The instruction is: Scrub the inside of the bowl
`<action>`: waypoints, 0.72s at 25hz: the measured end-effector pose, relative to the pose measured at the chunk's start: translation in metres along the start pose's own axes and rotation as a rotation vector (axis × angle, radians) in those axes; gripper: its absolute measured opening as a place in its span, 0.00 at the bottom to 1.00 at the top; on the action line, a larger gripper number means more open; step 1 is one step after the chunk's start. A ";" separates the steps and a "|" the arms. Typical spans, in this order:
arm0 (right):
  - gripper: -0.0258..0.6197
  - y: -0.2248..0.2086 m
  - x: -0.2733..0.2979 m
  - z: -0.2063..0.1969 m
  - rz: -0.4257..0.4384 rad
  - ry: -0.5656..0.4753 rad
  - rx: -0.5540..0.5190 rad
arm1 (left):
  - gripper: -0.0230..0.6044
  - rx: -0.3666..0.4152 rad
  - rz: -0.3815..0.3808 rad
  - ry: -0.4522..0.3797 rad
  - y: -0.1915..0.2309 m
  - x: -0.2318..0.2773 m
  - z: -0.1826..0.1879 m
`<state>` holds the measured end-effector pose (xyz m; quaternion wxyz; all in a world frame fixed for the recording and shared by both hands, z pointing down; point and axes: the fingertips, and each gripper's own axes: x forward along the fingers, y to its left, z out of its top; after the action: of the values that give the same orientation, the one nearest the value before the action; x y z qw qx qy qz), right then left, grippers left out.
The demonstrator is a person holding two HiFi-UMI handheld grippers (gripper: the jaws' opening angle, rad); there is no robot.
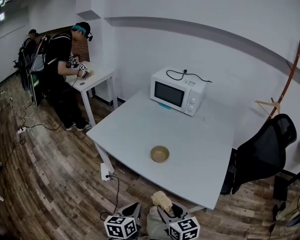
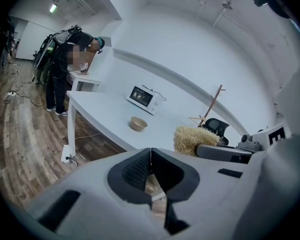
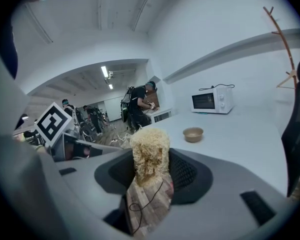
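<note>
My left claw [image 2: 150, 156] is closed together on nothing. My right claw [image 3: 151, 176] is clamped on a straw-coloured scrubber [image 3: 149, 146], whose tuft hides the pads' tips. The bowl [image 1: 160, 154] sits on the desk [image 1: 200, 134] at twelve o'clock, well apart from both claws. The head view's bottom edge cuts both claws off.

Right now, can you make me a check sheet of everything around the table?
Surface: white table, two things on it.
Job's things: tan bowl upright near the front edge; straw-coloured scrubber held off the table.
Clutter: microwave at the far side.
Grippers: left gripper fingers shut, empty; right gripper fingers shut on the scrubber.
Cables: microwave cord on its top; floor cable under the table.
Surroundings: black chair, coat stand, person at a small table.
</note>
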<state>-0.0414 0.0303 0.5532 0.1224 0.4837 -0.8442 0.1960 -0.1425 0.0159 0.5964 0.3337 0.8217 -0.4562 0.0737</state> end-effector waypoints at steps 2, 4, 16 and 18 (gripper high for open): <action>0.33 -0.007 0.011 0.008 0.005 -0.006 -0.002 | 0.07 -0.001 0.004 0.000 0.004 0.009 0.007; 0.33 -0.014 0.024 0.016 0.010 -0.010 -0.002 | 0.07 0.004 0.004 0.001 0.006 0.020 0.015; 0.33 -0.072 0.088 0.078 0.037 -0.047 -0.030 | 0.07 0.021 0.039 0.002 0.028 0.091 0.083; 0.33 -0.086 0.097 0.085 0.033 -0.045 -0.028 | 0.07 0.025 0.045 0.000 0.030 0.104 0.093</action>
<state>-0.0172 -0.1213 0.5342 0.1067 0.4722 -0.8573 0.1753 -0.1241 -0.1252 0.5841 0.3218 0.8151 -0.4737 0.0870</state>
